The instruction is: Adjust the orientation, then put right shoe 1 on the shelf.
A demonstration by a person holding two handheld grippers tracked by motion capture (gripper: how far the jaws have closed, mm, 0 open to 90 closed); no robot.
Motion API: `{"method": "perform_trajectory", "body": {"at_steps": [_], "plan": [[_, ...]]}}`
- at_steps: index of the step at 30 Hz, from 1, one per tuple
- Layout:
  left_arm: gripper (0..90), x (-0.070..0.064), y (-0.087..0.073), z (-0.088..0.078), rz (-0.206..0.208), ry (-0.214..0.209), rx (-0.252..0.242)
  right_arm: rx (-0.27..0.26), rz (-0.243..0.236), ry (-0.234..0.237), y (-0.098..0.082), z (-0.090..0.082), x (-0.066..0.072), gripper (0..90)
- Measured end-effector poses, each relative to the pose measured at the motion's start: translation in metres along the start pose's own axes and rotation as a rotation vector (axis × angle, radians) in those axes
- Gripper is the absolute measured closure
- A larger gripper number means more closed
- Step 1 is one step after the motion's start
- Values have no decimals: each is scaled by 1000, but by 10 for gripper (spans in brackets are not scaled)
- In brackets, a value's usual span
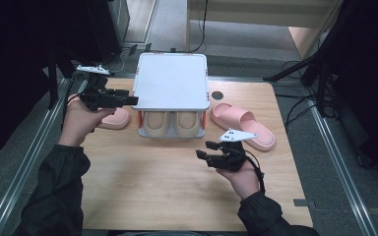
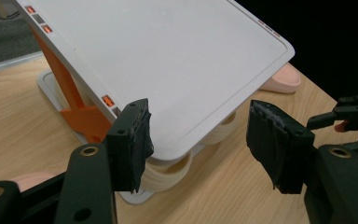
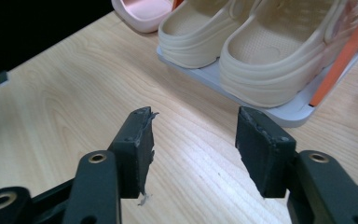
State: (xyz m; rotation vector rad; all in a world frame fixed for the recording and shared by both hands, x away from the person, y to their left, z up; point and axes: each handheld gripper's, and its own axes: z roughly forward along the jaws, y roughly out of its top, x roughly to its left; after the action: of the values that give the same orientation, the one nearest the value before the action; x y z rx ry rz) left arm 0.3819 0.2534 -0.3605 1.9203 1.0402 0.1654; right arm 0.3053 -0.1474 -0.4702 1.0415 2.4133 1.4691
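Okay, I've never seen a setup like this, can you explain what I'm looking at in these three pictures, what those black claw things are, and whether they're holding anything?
A person sits at a wooden table and holds a hand tool with two black jaws in each hand. The high view looks down from above: the left gripper is by the corner of a small white two-level shoe rack, and the right gripper is in front of it. The other two pictures come from cameras on the tools themselves, looking along their jaws. A pair of beige clogs sits on the rack's lower level. One pink slipper lies to its right, another to its left. Both grippers stand open with nothing between the jaws.
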Motion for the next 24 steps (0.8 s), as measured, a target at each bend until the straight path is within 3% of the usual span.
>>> {"method": "perform_trajectory", "body": {"at_steps": [3, 6, 8, 14, 19, 24], "plan": [[399, 0, -3, -4, -12, -7, -2, 7, 7, 15, -1, -6, -2, 436], [398, 0, -5, -9, -50, -66, -15, 27, -1, 6, -2, -11, -6, 421], [398, -1, -7, -14, -51, -74, -32, 31, -5, 3, -2, -13, -9, 415], [397, 2, -15, -26, -68, -34, -30, 24, 6, 0, -1, -17, -17, 415], [406, 9, -27, -34, -92, 26, -31, 38, -4, 17, 0, -13, -19, 419], [556, 18, -39, -40, -128, 80, -28, 45, -11, 28, 4, -7, -22, 427]]}}
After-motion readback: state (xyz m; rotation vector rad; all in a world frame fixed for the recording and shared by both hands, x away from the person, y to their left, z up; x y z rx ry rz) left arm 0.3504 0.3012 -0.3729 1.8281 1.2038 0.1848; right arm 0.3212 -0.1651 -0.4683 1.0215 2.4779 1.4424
